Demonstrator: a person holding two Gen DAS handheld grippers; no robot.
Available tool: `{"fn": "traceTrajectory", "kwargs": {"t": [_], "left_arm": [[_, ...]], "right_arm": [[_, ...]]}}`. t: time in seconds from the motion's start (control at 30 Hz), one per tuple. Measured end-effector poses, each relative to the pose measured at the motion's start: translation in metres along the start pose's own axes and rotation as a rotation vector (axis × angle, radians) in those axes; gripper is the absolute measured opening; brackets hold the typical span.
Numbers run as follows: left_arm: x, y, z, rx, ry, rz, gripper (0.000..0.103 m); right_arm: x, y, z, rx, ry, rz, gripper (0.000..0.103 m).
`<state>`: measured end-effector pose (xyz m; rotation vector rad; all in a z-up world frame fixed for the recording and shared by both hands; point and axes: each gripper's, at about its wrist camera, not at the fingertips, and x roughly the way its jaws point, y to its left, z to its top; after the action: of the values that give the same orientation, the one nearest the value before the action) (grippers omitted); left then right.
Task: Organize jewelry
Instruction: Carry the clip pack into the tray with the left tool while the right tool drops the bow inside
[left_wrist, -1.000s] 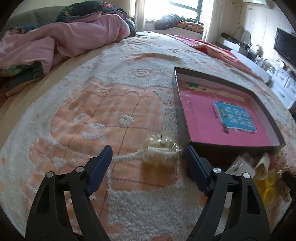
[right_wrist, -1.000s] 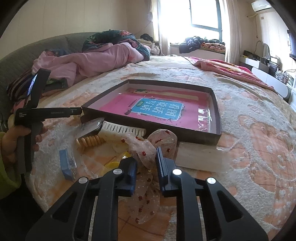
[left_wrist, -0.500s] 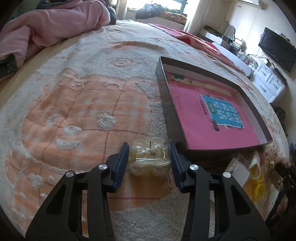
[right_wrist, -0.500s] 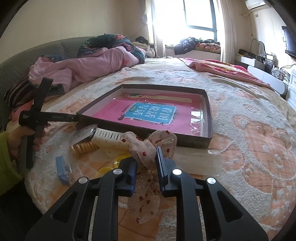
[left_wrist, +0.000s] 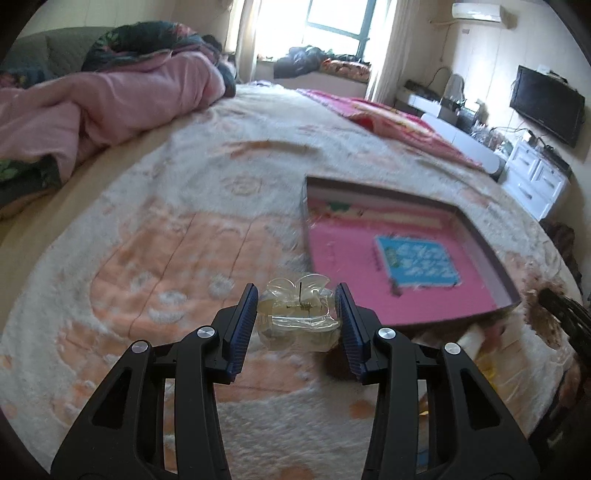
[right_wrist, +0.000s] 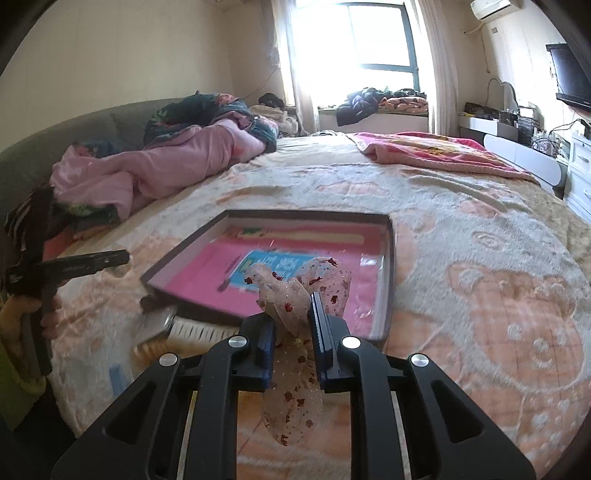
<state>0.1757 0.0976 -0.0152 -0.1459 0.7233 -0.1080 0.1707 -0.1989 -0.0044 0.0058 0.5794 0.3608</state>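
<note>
— Fleecy peach bedspread (left_wrist: 155, 258); what's clamped?
— Left gripper (left_wrist: 297, 314), jaws just narrowed, pinches a clear hair claw (left_wrist: 299, 317); right gripper (right_wrist: 293, 328) squeezes a sequinned bow (right_wrist: 295, 291)
— Versus earlier?
— Both lifted off it, beside the pink-lined tray (left_wrist: 476, 236)

left gripper (left_wrist: 295, 317) clamped (jaws just closed) | right gripper (right_wrist: 292, 325) clamped
</note>
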Motion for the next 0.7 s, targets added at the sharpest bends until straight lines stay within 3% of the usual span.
{"fn": "traceTrajectory", "kwargs": {"t": [0.43,0.7], "left_arm": [[0.033,-0.052,0.021,0.033,-0.017,-0.073,0.035],[0.065,-0.073,0.021,0.066,0.051,-0.100,0.035]], "right_arm": [[0.047,-0.022,0.033,-0.007,0.046,0.002,0.016],[0.075,-0.032,0.034,-0.003,0.088,-0.023,0.017]]}}
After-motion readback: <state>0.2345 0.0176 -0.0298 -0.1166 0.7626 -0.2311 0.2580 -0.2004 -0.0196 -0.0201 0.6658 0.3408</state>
